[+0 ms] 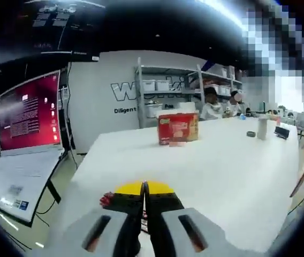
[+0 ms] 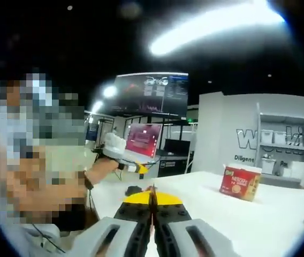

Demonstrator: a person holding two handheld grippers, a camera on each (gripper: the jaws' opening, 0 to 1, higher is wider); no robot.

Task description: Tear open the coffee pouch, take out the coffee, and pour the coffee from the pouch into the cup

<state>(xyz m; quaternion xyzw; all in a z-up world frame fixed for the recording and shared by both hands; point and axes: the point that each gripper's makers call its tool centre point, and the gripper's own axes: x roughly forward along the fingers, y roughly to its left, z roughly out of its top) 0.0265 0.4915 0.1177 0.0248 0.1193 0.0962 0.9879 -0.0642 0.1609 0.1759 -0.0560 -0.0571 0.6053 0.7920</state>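
Note:
A red coffee box [image 1: 177,128] stands upright on the white table [image 1: 216,176], well beyond my left gripper [image 1: 144,188]. That gripper's yellow-tipped jaws are pressed together, and I see nothing held at the tips. A small red and dark bit [image 1: 106,201] shows just left of them; I cannot tell what it is. In the right gripper view the same box [image 2: 240,183] sits to the right on the table [image 2: 259,225]. My right gripper [image 2: 153,198] is shut over the table's near end. A hand holds the left gripper [image 2: 124,159] up beyond the table's edge.
A pale upright cup-like item [image 1: 261,128] and a small dark object [image 1: 251,134] stand at the table's far right. An open laptop [image 1: 29,115] with a red screen sits left of the table. Shelves [image 1: 168,88] line the back wall. A large monitor [image 2: 149,95] hangs beyond.

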